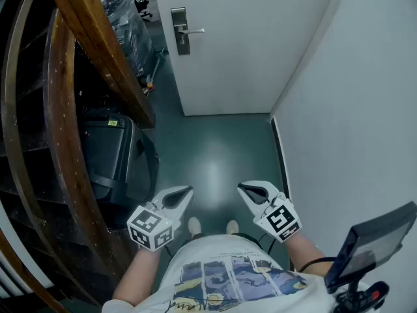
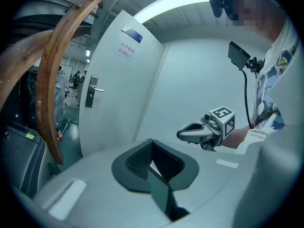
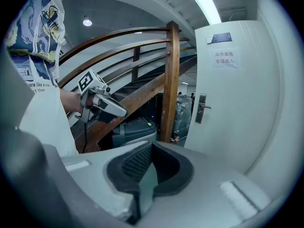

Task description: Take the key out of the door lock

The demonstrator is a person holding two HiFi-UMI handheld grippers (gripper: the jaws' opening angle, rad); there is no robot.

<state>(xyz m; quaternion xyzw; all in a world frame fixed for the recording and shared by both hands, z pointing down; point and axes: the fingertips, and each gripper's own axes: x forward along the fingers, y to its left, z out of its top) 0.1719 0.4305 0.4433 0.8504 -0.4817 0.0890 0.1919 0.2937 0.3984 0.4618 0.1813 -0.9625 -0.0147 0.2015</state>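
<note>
Left gripper: I am holding the left gripper low in front of my body, its jaws pressing fully together with nothing between them.
Right gripper: I am carrying the right gripper just beside it at the same height, also closed tight and empty. The two tips are leaning toward each other without touching.
Why held so: I am reading this as a ready stance. Both tools are idling closed and dipping slightly because nothing is within reach of either one.
Door: the door is standing ahead of both tools, well apart from them, with bare floor lying between.
Lock plate: the lock plate is sitting near the door's left edge, ahead of the left gripper and a little to its left. Its handle is pointing right.
Key: I am not making out the key in any view, as it is too small at this range. I am judging that it is sitting in the plate below the handle.
Sides: a wooden rail is running along to the left of the left gripper, and a wall is closing in on the right of the right gripper.
Next: I am expecting to walk closer and open one pair of jaws first.
</note>
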